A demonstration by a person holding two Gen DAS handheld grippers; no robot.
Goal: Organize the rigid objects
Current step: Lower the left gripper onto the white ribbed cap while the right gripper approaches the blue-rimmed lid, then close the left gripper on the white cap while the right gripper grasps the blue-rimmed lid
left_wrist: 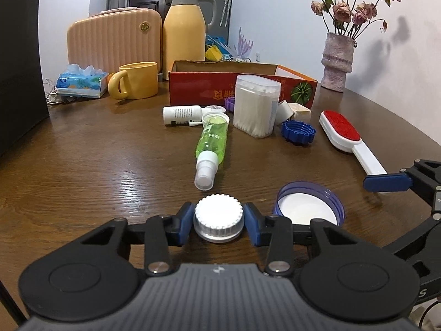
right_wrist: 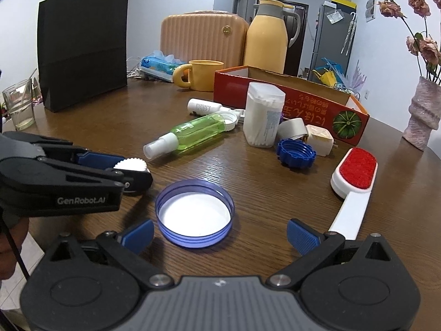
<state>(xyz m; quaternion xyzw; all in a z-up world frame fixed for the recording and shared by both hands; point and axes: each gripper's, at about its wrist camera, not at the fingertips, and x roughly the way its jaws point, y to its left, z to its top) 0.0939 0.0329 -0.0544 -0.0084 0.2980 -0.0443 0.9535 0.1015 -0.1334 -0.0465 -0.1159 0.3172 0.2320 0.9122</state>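
Brown wood-grain table (left_wrist: 82,165) fills my left wrist view. My left gripper (left_wrist: 219,222) has its blue fingers (left_wrist: 185,220) pressed against both sides of a small jar with a white ribbed cap (left_wrist: 219,218); the jar stands upright on the table. Just right of it lies a wide purple-rimmed lid (left_wrist: 310,208), open side up, white inside. Ahead, a green spray bottle (left_wrist: 210,144) lies on its side, nozzle toward me. Behind it: a white bottle (left_wrist: 182,114) lying flat, a clear box of cotton swabs (left_wrist: 256,106) standing upright, a blue scalloped cap (left_wrist: 298,131), and a red-padded lint brush (left_wrist: 347,138) with a white handle. A red cardboard box (left_wrist: 239,88) sits open behind those, with a yellow mug (left_wrist: 136,84) to its left. The right gripper's finger (left_wrist: 387,183) shows at the right edge, touching the brush handle's end.

Right wrist view: my right gripper (right_wrist: 219,235) has its fingers (right_wrist: 301,237) spread wide, nothing between the pads. The purple-rimmed lid (right_wrist: 194,216) sits just ahead of them on the table. The lint brush handle (right_wrist: 348,215) runs just beside the right-hand finger. At left, the left gripper (right_wrist: 129,172) pinches the white cap (right_wrist: 131,164), seen side-on. Green bottle (right_wrist: 193,133), swab box (right_wrist: 263,118), blue cap (right_wrist: 296,153) and red box (right_wrist: 289,99) lie beyond. A black paper bag (right_wrist: 82,47) stands far left, a glass (right_wrist: 19,107) beside it.
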